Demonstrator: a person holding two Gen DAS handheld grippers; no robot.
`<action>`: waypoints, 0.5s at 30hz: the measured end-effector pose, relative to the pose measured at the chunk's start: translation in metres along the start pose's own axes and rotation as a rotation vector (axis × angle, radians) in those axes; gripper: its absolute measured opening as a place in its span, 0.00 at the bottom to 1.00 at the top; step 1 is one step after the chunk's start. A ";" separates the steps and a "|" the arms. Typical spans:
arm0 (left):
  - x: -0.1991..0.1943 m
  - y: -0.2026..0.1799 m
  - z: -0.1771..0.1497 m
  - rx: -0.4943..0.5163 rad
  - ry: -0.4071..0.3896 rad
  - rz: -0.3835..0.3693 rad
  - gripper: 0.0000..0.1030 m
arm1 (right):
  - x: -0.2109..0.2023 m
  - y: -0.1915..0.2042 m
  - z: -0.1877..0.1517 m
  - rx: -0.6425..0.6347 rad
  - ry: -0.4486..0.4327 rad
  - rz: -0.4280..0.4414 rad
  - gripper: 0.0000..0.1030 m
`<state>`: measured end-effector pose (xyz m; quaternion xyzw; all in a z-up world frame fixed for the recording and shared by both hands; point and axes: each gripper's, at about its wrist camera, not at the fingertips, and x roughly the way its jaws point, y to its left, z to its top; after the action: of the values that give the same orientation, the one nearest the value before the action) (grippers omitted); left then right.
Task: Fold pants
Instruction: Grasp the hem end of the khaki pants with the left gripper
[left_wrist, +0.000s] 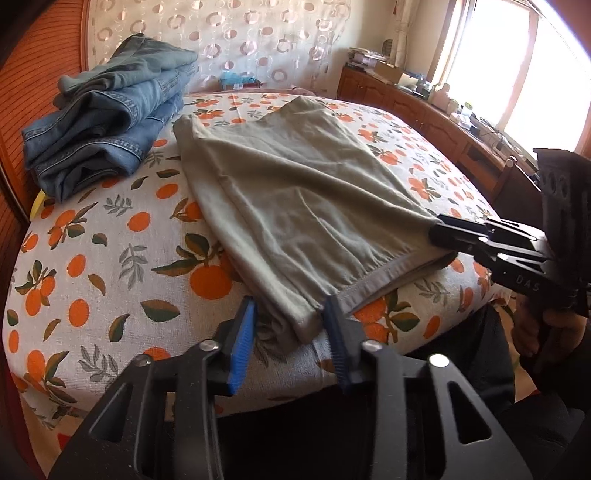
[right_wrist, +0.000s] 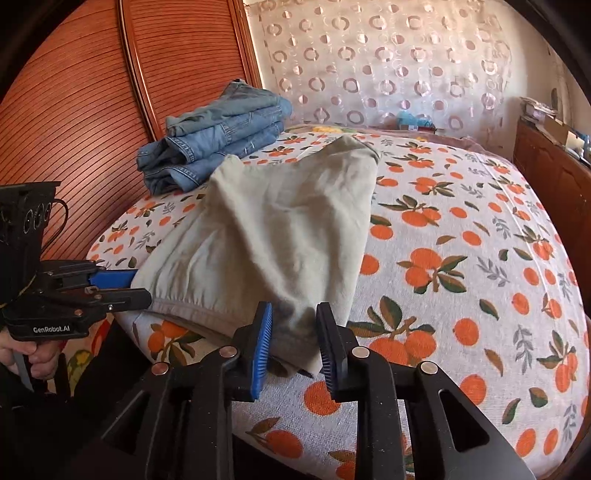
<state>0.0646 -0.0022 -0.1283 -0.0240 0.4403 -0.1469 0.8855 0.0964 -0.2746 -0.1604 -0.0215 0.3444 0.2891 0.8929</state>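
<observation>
1. Here, in the left wrist view, the khaki pants (left_wrist: 295, 206) lie folded over on the orange-print bed cover (left_wrist: 110, 258), their waistband end at the near edge of the bed. The left gripper (left_wrist: 291, 332) straddles the near left corner of the cloth. Its blue pads (left_wrist: 242, 343) stand apart with the fabric between them and a gap showing on the left side, so it looks released rather than clamped. The right gripper (left_wrist: 439, 230) reaches in from the right, its tips at the far corner of the waistband; from here I cannot tell whether it pinches.

2. In the right wrist view, the right gripper (right_wrist: 295, 339) has the near right corner of the pants (right_wrist: 280, 236) hanging between its pads (right_wrist: 260, 350), which stand clear of the cloth: it reads as let go. The left gripper (right_wrist: 136, 284) comes in at the left, against the waistband edge. A stack of folded jeans (right_wrist: 214, 144) sits behind, well apart from both grippers.

3. Judgement: one fold looks laid and both corners freed. Next, I would expect the grippers to back off the cloth, then take the near edge again for another fold, or lift the bundle toward the jeans. Either calls for a firm pinch through every layer, so the fold does not slide open.
</observation>
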 end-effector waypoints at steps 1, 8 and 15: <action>-0.001 -0.001 -0.001 0.005 0.001 -0.007 0.26 | 0.000 0.000 -0.001 0.003 0.000 -0.002 0.26; -0.016 0.004 -0.001 -0.011 -0.034 -0.018 0.10 | 0.005 -0.003 -0.010 0.014 0.012 0.008 0.34; -0.011 0.008 -0.008 -0.035 -0.004 0.005 0.16 | 0.004 -0.002 -0.010 0.007 0.011 -0.006 0.38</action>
<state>0.0545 0.0095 -0.1264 -0.0385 0.4409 -0.1368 0.8862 0.0932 -0.2765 -0.1707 -0.0208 0.3503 0.2851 0.8920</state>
